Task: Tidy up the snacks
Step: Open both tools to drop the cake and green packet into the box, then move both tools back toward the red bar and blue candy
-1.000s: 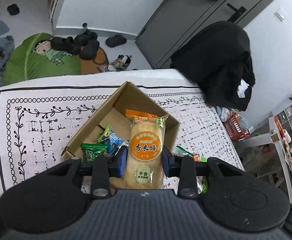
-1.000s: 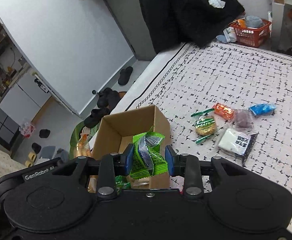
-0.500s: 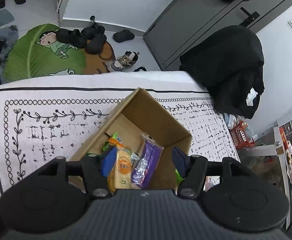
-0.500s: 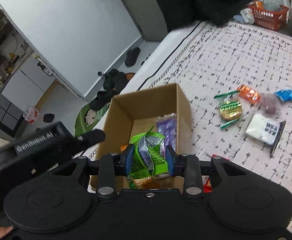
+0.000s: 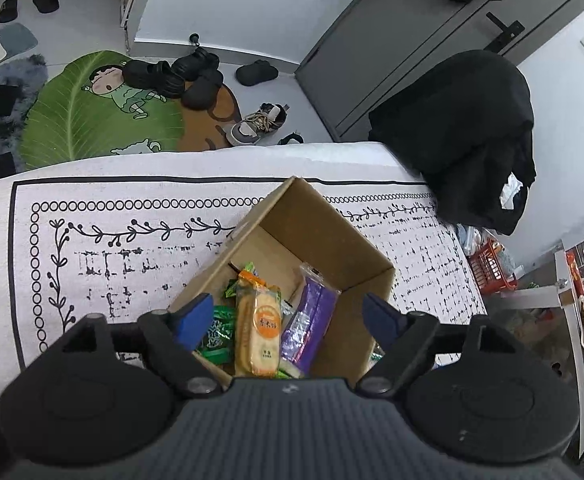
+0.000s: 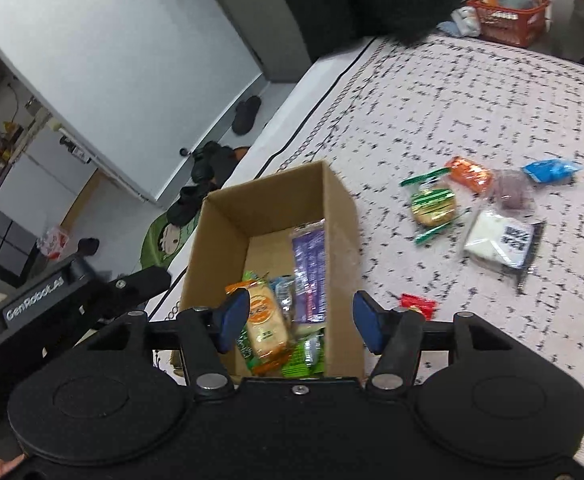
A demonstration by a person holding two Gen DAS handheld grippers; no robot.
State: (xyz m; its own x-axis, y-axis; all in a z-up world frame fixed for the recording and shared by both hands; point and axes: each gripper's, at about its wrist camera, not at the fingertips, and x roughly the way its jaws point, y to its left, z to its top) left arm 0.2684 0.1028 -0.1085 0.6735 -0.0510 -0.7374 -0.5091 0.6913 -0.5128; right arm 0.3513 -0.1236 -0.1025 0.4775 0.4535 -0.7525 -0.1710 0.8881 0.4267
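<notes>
While both grippers hung above the cardboard box, neither held anything: the left gripper stood with its blue-padded jaws spread wide and empty, and the right gripper likewise had its jaws parted with nothing between them. The box sat upright and open-topped on a white cloth with black printed pattern, near the cloth's bordered edge. Inside the box lay a rice cracker packet with an orange round label, a purple wrapped bar leaning along the right-hand wall, and green snack packets beneath and beside the cracker packet. In the right wrist view the same contents were recorded, with a green packet at the near wall of the box. Outside the box, on the cloth to its right, several snacks remained loose: a small red packet just beside the box, a round biscuit in green-striped wrap, an orange packet, a blue packet, a dark purplish packet and a white packet with black print. The last five lay clustered together, well apart from the box. An orange basket stood on the floor beyond the cloth's far edge. The left gripper's body was visible at the left of the right wrist view, beside the box.
</notes>
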